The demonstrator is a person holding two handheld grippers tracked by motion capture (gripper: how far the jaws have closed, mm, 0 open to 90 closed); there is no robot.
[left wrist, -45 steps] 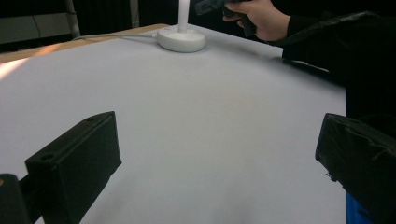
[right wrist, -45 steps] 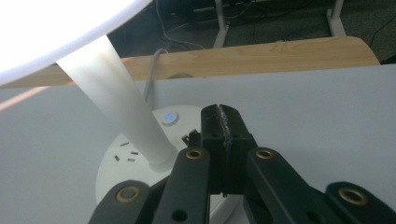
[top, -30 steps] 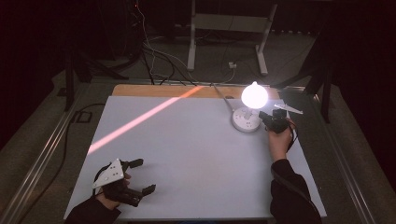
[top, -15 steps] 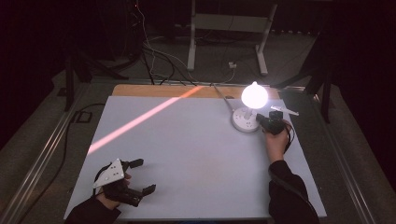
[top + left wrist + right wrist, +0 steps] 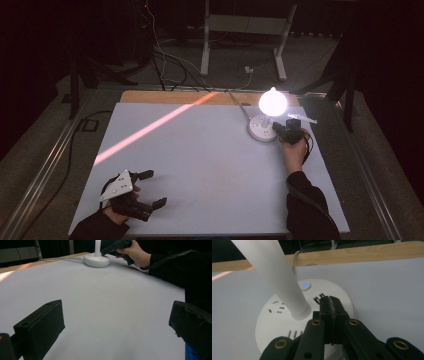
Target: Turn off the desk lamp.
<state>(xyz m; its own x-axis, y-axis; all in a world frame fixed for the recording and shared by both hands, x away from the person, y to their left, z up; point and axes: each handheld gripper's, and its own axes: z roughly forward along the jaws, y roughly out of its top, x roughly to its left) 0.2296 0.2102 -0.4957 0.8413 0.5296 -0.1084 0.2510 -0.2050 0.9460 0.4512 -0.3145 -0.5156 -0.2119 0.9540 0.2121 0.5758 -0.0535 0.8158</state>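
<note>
Two grippers, high view: left gripper (image 5: 150, 189) near corner, jaws apart; lit lamp (image 5: 265, 122) far right, right gripper (image 5: 278, 128) at its base. Left gripper view: lamp far beyond spread jaws. Right gripper view: jaws pressed together, empty, over base beside blue button (image 5: 305, 285).

My table (image 5: 200, 165) wears a smooth, matt white sheet, paper-like, and along its far edge a strip of bare pale wood (image 5: 362, 253) shows its grain. The lamp base (image 5: 287, 322) looks like smooth white plastic with a soft sheen, and so does the round stem (image 5: 274, 277) rising from it. My right gripper (image 5: 331, 302) is matt black plastic, its pads (image 5: 334, 310) rough along the seam, with brass-coloured metal rivets at the joints. My left gripper (image 5: 117, 322) has dull black blocks, and its top plate (image 5: 117, 184) is flat matt grey. My sleeve (image 5: 180, 267) is dark cloth
</note>
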